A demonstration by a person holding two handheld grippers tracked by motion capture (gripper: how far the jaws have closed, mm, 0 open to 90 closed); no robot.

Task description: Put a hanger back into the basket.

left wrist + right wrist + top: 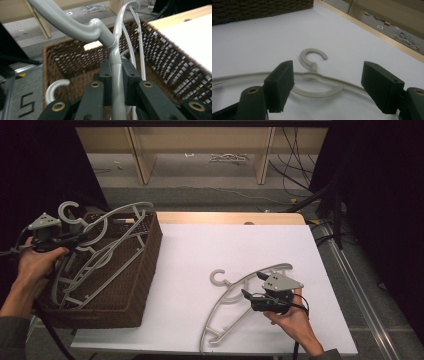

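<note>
My left gripper (80,238) is shut on the neck of a grey plastic hanger (120,212), which hangs over the brown wicker basket (150,255). In the left gripper view the black pads (106,75) clamp that hanger (116,67) just below its hook, above the basket (172,72). Other light hangers (87,270) lie inside the basket. A pale hanger (225,295) lies flat on the white table (225,245). My right gripper (253,284) stands open over its arm. In the right gripper view the hanger (313,66) lies between and beyond the wide jaws of that gripper (329,83).
The basket fills the table's left end and overhangs its left side. A wooden strip (225,217) borders the table's far edge. Beyond it are wooden shelf legs (142,160) and cables (295,170) on the floor. A white hook (53,90) shows inside the basket.
</note>
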